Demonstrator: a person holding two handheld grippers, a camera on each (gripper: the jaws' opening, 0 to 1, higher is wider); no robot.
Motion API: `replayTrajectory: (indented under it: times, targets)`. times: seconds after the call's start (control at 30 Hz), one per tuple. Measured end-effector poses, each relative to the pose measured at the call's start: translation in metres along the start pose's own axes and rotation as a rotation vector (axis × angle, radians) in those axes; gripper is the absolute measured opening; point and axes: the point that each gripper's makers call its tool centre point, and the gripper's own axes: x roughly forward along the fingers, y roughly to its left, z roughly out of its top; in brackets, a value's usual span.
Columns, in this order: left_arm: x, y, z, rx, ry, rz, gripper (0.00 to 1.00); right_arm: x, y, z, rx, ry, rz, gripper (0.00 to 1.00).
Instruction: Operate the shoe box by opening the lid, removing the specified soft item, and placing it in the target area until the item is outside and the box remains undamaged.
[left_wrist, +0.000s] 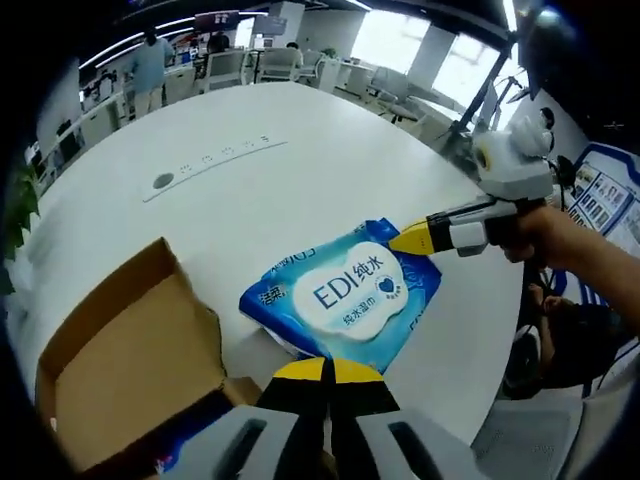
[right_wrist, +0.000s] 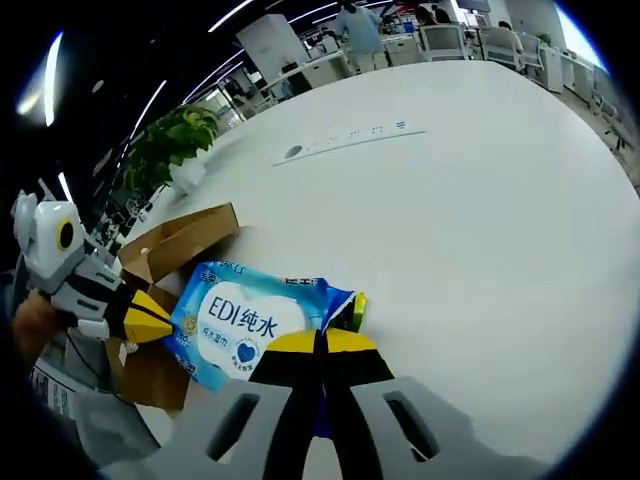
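A blue and white pack of wet wipes (left_wrist: 345, 295) lies flat just over the white table (left_wrist: 300, 140), to the right of the open cardboard shoe box (left_wrist: 120, 360). My left gripper (left_wrist: 325, 372) is shut at the pack's near edge. My right gripper (left_wrist: 415, 238), held by a hand, comes in from the right and pinches the pack's far corner. In the right gripper view the wipes pack (right_wrist: 245, 320) sits between my right gripper (right_wrist: 320, 342), shut on its crumpled edge, and the left gripper (right_wrist: 150, 315). The shoe box (right_wrist: 180, 240) stands behind it, with something blue (left_wrist: 190, 440) inside.
A strip of sockets (left_wrist: 215, 158) and a round grommet (left_wrist: 163, 181) are set into the table beyond the pack. The table's edge (left_wrist: 480, 330) curves close on the right. Office chairs (left_wrist: 225, 68) and people stand at the far side. A potted plant (right_wrist: 170, 140) stands behind the box.
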Motion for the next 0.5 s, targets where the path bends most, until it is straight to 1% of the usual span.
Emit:
replayTrajectory:
  times: [0.17,0.27,0.43,0.5]
  targets:
    - [0.005,-0.0007,-0.0049,0.03,0.026,0.014,0.0,0.0027,-0.0011,-0.0038,-0.002,0.002,-0.002,0.0]
    - [0.0066,0.0005,-0.0053,0.047,0.035,0.022,0.0,0.003,-0.0022,-0.0021,0.007,-0.009,0.0,0.0]
    - [0.0068,0.0013,-0.0078,0.054,0.054,0.021,0.0,0.0024,-0.0015,-0.0018,0.007,-0.013,0.002,0.0]
    - [0.0074,0.0025,-0.01,0.054,0.058,0.031,0.0,0.0024,-0.0013,-0.0016,0.009,-0.02,0.0,0.0]
